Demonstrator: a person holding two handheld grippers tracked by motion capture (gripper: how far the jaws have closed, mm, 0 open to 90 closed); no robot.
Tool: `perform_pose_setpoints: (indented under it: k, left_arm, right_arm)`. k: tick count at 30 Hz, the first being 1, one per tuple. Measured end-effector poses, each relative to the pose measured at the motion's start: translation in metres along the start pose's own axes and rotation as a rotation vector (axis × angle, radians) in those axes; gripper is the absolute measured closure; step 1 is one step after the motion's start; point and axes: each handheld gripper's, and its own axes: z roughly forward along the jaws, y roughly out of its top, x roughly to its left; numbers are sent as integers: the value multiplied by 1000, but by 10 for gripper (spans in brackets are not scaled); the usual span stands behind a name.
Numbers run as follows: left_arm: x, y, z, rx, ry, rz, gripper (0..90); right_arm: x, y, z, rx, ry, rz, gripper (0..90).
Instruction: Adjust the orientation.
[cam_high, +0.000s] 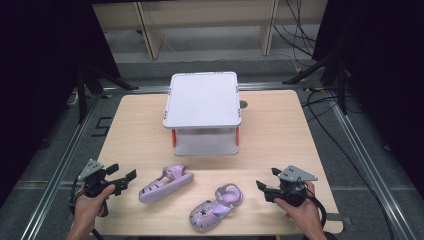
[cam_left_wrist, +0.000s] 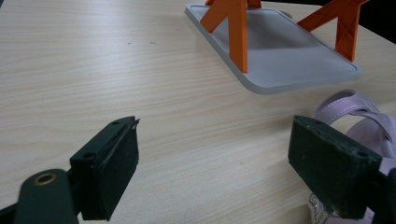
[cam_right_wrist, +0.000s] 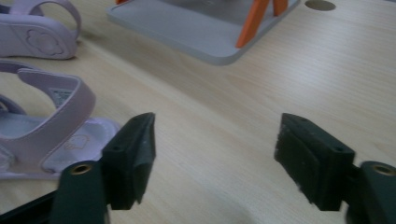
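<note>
Both tongs stand spread with nothing between their jaws: we see the left tongs held low over the worktop at its near left corner, and the right tongs at the near right, each pointing inward toward the pair of lilac sandals.

Between them lie the two sandals. We find the left sandal tipped on its side, sole facing the near edge, its long axis running from near-left up to far-right, with the heel strap at the far-right end. A flower shape is pressed into that sole in the right gripper view. The right sandal sits upright on its sole, its axis also slanting, toe toward the near left and heel strap toward the far right. We make out a small label inside its strap, too blurred to read.

Behind them stands a white stool with orange legs.
</note>
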Motion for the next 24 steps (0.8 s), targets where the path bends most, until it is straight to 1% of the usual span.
perform_pose_setpoints:
  k: [1, 2, 3, 4, 5, 6, 7, 8, 9, 10, 11, 12, 13, 14, 15, 16, 17, 18, 19, 20, 21, 22, 23, 24]
  left_arm:
    - [0, 0, 0, 0, 0, 0, 156]
    - [0, 0, 0, 2, 0, 1, 156]
    - [0, 0, 0, 2, 0, 1, 156]
    - [0, 0, 0, 3, -1, 0, 156]
    - [-1, 0, -1, 18, 17, -14, 156]
    - [-1, 0, -2, 27, 24, -14, 156]
    - [-1, 0, -2, 27, 24, -14, 156]
    - [-1, 0, -2, 29, 26, -14, 156]
    - [-1, 0, -2, 29, 26, -14, 156]
    - [-1, 0, -2, 29, 26, -15, 156]
    - [-2, 0, -2, 25, 26, -23, 156]
    - [-1, -1, -1, 17, 24, -24, 156]
    - [-1, 0, -2, 24, 24, -19, 156]
    - [-1, 0, -2, 27, 24, -13, 156]
    - [-1, 0, -2, 25, 27, -20, 156]
    - [-1, -1, -2, 13, 24, -27, 156]
    - [0, 0, -1, 17, 20, -20, 156]
    - [0, 0, -2, 30, 26, -18, 156]
    - [0, 0, -2, 29, 25, -21, 156]
    - [2, 0, 2, 1, -8, 5, 156]
    - [1, 0, 0, 12, 7, -12, 156]
    - [1, 0, -1, 18, 14, -3, 156]
    - [1, 0, 1, 0, -2, -7, 156]
    - [1, 0, 1, 2, 1, -7, 157]
  right_arm:
    - [0, 0, 0, 0, 0, 0, 321]
    - [0, 1, 0, 2, 8, -37, 364]
    - [0, 1, 0, 2, 8, -37, 364]
    - [1, 1, 1, -2, 16, -52, 375]
    - [4, 1, 2, 13, 38, -55, 391]
    - [5, 2, 2, 13, 41, -66, 406]
    - [5, 2, 2, 13, 41, -66, 406]
    - [8, 6, 5, 7, 68, -82, 421]
    - [11, 7, 6, 19, 83, -77, 422]
    - [13, 9, 7, 17, 101, -90, 430]
    - [13, 9, 7, 17, 101, -90, 430]
    - [18, 15, 11, 11, 121, -157, 490]
    - [20, 16, 12, 11, 133, -175, 496]
    - [20, 16, 12, 11, 133, -175, 496]
    - [26, 20, 14, 11, 163, -208, 532]
    - [29, 21, 16, 11, 179, -221, 536]
    - [29, 21, 16, 11, 179, -221, 536]
    - [36, 24, 18, 16, 208, -255, 551]
    - [38, 25, 20, 17, 218, -264, 572]
    - [38, 25, 20, 17, 218, -264, 572]
    - [40, 27, 21, 13, 219, -287, 582]
    - [41, 29, 22, 16, 217, -309, 590]
    - [42, 31, 23, 13, 218, -321, 590]
    - [41, 33, 24, 5, 220, -327, 590]
